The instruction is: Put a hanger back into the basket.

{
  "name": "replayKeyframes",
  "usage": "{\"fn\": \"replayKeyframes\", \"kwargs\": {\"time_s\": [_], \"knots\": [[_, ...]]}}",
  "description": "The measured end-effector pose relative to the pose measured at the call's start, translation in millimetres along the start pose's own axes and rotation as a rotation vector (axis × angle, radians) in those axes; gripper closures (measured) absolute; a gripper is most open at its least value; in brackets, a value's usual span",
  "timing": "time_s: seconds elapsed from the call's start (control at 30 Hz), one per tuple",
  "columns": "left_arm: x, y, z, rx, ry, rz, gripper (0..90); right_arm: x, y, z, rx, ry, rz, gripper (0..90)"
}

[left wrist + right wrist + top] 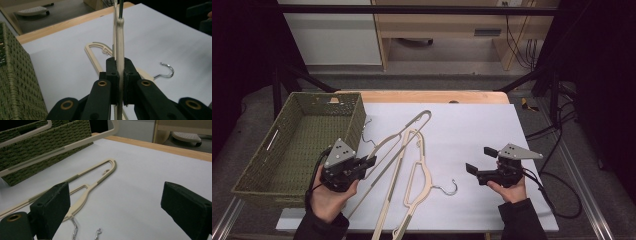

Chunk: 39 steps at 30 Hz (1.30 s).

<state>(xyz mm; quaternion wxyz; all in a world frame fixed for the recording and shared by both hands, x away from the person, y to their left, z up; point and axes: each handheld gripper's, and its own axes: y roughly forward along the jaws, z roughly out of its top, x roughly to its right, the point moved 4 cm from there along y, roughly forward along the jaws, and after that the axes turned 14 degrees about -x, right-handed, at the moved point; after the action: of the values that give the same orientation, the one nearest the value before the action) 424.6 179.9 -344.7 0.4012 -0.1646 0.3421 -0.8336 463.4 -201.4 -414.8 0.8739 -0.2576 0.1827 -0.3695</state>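
Left gripper (pixel 371 161) clamped tight on a cream hanger (pixel 404 135), raised near the white mat's left edge beside the wicker basket (pixel 272 165); right gripper (pixel 479 160) wide open, empty. Risk: the long hanger pivots in the pads, snags second hanger (pixel 419 185) or basket rim

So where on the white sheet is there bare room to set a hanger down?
Free: the far right of the white sheet, beyond the right gripper. Crowded: the left-centre, where the held hanger and the lying hanger run beside the woven basket.

Dim room, dark edges w/ vignetting, white table top (pixel 472 130) evenly lit, soft shadows, slight blur, grainy pics
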Motion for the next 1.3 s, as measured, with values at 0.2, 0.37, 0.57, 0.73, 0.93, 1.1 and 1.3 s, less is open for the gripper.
{"fn": "replayKeyframes", "kwargs": {"time_s": [0.2, 0.37, 0.57, 0.73, 0.93, 1.1, 1.3], "knots": [[-11.0, -19.4, 13.6, 0.037, 0.015, 0.009, 85.6, 0.0, -2.4, 0.8, 0.014, 0.003, -0.002, 9.1], [-26.3, -38.5, 24.7, 0.064, 0.028, -0.009, 85.5, 0.2, -4.7, 1.4, 0.026, 0.004, -0.002, 8.7], [-46.9, -58.2, 35.2, 0.083, 0.045, -0.027, 85.6, -0.1, -2.5, 0.9, 0.017, 0.002, -0.006, 8.3], [-70.4, -70.5, 41.1, 0.088, 0.039, -0.027, 85.6, 0.2, -2.8, 1.1, 0.020, 0.002, -0.008, 7.8], [-104.8, -78.6, 42.4, 0.075, 0.017, -0.009, 85.5, 1.1, -3.7, 1.1, 0.020, -0.006, -0.010, 7.5], [-137.0, -80.6, 37.9, 0.068, -0.009, 0.019, 85.5, 0.9, -3.0, 1.3, 0.020, -0.002, -0.012, 7.4], [-170.4, -75.5, 27.0, 0.050, -0.015, 0.032, 85.6, 0.8, -1.9, 1.0, 0.016, 0.000, -0.014, 7.3]]}}
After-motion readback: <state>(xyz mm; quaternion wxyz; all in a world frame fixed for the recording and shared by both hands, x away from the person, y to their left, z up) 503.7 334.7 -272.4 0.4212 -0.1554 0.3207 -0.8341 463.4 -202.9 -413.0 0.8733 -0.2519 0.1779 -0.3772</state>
